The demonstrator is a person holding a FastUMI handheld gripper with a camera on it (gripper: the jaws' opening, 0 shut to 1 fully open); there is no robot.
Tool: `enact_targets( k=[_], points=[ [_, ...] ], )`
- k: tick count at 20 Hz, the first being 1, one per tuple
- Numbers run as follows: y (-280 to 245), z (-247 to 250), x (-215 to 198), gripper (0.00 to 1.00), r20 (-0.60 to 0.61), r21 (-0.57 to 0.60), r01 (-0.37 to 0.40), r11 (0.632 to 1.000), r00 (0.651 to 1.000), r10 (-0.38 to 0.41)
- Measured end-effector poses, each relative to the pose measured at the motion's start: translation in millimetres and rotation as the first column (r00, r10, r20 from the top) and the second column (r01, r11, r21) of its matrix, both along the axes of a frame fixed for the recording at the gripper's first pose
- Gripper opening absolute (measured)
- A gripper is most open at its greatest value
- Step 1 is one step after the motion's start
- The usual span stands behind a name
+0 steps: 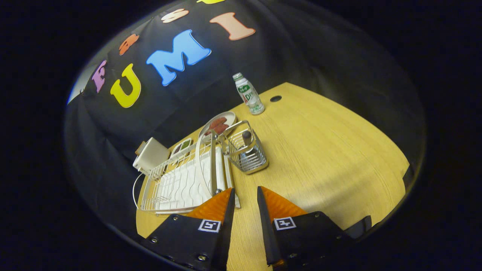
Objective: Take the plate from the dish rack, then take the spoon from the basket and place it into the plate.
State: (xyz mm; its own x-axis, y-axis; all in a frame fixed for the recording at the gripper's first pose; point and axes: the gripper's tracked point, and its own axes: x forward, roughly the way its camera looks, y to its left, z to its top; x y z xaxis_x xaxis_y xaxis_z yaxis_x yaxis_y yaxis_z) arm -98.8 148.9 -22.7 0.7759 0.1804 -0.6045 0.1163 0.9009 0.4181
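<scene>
Plate: a round pale plate (pixel 219 125) with dark reddish patches on it sits at the far end of the dish rack, just left of centre in the frame.
Dish rack: a white wire rack (pixel 180 184) lies on the table, left of centre, reaching back from the left finger.
Basket: a small wire basket (pixel 246 152) stands at the rack's right side, near the plate.
Spoon: a dark rounded handle (pixel 246 137) sticks up out of the basket.
Gripper: the gripper (pixel 245 194) hovers low in the frame, its fingers spread with a gap of bare table between them, holding nothing.
Bottle: a small capped bottle (pixel 249 94) stands upright beyond the plate.
Table: light wood (pixel 331 150), with a dark round hole near the bottle.
</scene>
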Motion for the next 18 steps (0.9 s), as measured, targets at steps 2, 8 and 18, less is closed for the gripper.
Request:
enact_targets(
  k=[2,8,18],
  points=[
    [-7.3,10.7,15.3,0.37,0.09,-0.045,0.024,0.999,0.996,-0.02],
    [-19.2,7.1,58.9,0.37,0.213,-0.117,0.052,0.992,0.977,-0.026],
    [-11.4,-6.2,120.0,0.37,0.329,-0.096,0.073,0.993,0.944,-0.037]
  ],
)
